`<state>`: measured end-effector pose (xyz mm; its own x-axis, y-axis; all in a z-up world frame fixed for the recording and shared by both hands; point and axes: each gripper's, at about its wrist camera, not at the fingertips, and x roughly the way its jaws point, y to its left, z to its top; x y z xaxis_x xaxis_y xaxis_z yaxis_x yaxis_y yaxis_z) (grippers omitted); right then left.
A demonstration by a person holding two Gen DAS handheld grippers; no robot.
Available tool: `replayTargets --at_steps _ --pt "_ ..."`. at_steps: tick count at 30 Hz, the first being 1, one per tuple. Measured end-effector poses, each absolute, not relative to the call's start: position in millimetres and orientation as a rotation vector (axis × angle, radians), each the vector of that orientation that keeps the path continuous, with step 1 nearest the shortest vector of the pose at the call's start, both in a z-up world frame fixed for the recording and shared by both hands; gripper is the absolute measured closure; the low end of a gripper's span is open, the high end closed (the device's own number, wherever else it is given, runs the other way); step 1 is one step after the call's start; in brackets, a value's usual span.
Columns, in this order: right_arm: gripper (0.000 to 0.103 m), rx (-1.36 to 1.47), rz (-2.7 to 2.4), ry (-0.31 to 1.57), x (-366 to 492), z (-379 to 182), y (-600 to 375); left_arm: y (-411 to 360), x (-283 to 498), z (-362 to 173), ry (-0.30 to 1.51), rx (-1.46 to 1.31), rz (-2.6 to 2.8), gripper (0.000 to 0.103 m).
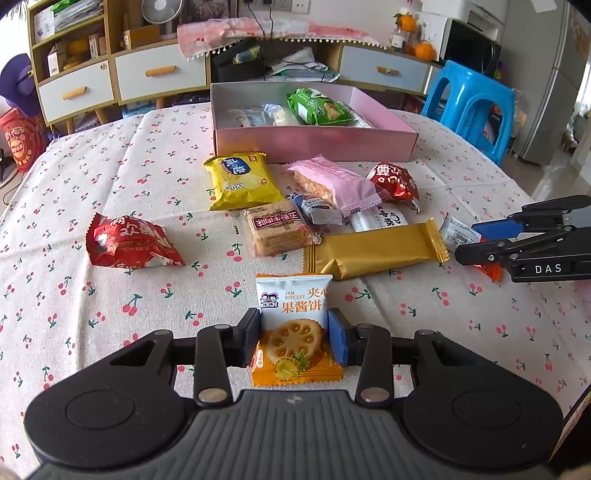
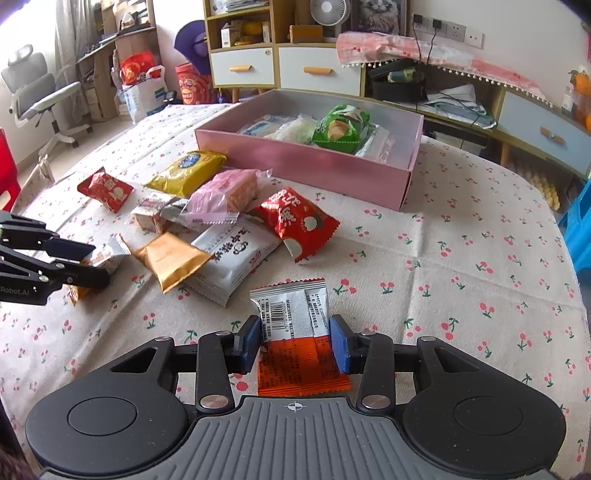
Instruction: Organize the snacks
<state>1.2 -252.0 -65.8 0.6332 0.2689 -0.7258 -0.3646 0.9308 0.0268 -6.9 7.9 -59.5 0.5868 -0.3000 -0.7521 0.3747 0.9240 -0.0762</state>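
Left gripper: pads closed on white-and-orange jam biscuit packet, low over cherry-print tablecloth.
Right gripper: closed on silver-and-orange barcode sachet.
Mid-table: gold foil bar, yellow chip bag, pink wafer pack, red pouches unsorted.
Far: pink cardboard box holds green chip bag, pale packets.
Judged under half done.

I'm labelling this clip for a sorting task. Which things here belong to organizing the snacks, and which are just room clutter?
Part of the job:
- pink box
- jam biscuit packet, between the left gripper fingers
- orange-and-white packet, between the right gripper fingers
- gold wrapper
- yellow chip bag

Just lying about:
- blue stool
- desk fan
- office chair
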Motion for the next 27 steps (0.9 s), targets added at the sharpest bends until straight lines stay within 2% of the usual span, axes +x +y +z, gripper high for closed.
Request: replayTargets --at_steps 27 --pt "0.064 -0.045 0.352 0.724 23.8 -19.6 -247.7 5.2 20.1 -21.8 0.787 0.016 -0.379 0.067"
